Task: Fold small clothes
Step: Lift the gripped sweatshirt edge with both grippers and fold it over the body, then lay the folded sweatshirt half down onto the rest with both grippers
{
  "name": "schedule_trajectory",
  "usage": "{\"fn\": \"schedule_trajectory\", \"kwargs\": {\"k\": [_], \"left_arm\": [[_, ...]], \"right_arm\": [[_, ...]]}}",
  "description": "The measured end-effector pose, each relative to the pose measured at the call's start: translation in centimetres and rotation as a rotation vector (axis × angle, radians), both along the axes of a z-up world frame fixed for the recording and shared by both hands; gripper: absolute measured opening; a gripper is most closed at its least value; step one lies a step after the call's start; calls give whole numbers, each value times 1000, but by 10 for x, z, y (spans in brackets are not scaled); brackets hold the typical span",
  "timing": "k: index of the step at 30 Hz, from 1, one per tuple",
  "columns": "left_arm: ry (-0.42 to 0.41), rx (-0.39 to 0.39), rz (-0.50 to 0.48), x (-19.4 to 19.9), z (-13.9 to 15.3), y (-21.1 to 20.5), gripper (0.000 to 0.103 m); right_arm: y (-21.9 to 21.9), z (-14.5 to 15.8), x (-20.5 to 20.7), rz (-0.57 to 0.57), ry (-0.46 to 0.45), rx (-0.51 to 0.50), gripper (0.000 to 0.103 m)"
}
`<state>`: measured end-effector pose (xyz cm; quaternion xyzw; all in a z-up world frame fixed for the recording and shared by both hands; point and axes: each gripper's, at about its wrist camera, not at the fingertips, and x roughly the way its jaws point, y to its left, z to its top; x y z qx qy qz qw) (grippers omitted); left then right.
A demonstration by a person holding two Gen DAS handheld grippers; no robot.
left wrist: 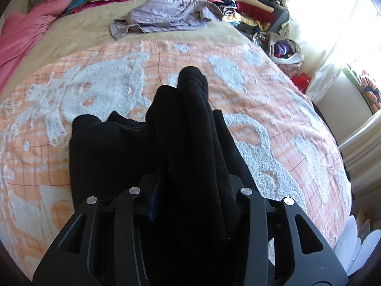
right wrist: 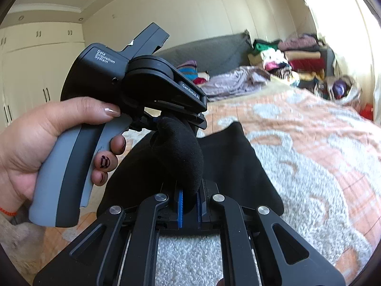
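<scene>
The black garment [right wrist: 228, 162] is a soft, thick knit, probably fleece, and it lies partly on the orange and white bedspread [left wrist: 273, 124] near the foot edge of the bed [left wrist: 71, 35], while a part of it is lifted between the two tools. The right gripper [right wrist: 189, 205] has its jaws pressed together on a bunched fold of the cloth, which stands up in a rounded hump just in front of the blue pads [right wrist: 180, 208]. The left gripper [right wrist: 176, 121], held by a hand [right wrist: 42, 140], reaches into the same raised fold from above; in the left wrist view a thick ridge of cloth fills the space between its jaws, which stand partly apart, but I cannot tell if they press on it. I judge the garment to be light and limp, so it will sag and bend wherever it is not supported, and it is not fragile or slippery. The thick pile should give a good grip. It is better to take hold at an edge or a corner, with the two grippers well apart, so that the cloth hangs flat; a grip on a bunch in the middle will probably make wrinkles.
</scene>
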<state>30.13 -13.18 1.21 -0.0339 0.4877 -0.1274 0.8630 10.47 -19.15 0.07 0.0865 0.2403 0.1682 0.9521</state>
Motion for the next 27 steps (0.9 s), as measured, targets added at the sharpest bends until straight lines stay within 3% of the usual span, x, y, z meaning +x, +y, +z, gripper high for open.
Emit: {"fn": "schedule_trajectory", "kwargs": {"k": [18, 22, 23, 27], "left_arm": [[31, 60, -30, 15, -32, -26, 51], [26, 29, -30, 15, -34, -27, 62], [24, 5, -36, 15, -33, -27, 69], [34, -89, -30, 16, -29, -21, 78]], "right_arm": [[-45, -33, 30, 13, 215, 286, 10], [-49, -38, 33, 13, 243, 315, 12], [-50, -39, 34, 14, 249, 319, 13], [-52, -45, 38, 17, 284, 342, 15]]}}
